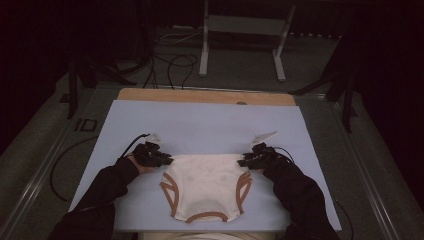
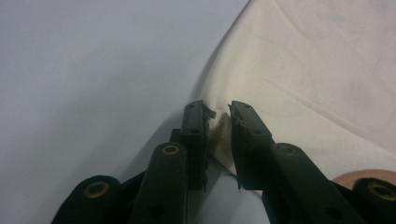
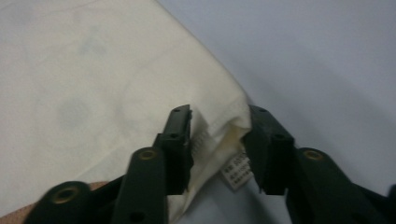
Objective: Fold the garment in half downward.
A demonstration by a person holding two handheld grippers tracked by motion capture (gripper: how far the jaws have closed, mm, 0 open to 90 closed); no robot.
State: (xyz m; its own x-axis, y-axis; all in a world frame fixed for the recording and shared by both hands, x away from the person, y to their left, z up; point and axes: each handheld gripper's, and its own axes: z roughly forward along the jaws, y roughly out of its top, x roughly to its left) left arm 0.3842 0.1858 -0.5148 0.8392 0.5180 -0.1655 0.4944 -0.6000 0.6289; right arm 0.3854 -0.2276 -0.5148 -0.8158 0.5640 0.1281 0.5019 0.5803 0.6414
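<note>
Here the cream garment (image 1: 206,186) lies at lower centre on the blue mat (image 1: 210,125); the left gripper (image 2: 219,114) pinches one corner, the right gripper (image 3: 219,121) clasps the other, jaws partly apart.

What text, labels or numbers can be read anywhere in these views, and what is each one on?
Care tag sewn at the corner of the cream garment, between the right gripper's jaws: a few printed lines, too small and blurred to read.
No other text shows.
</note>
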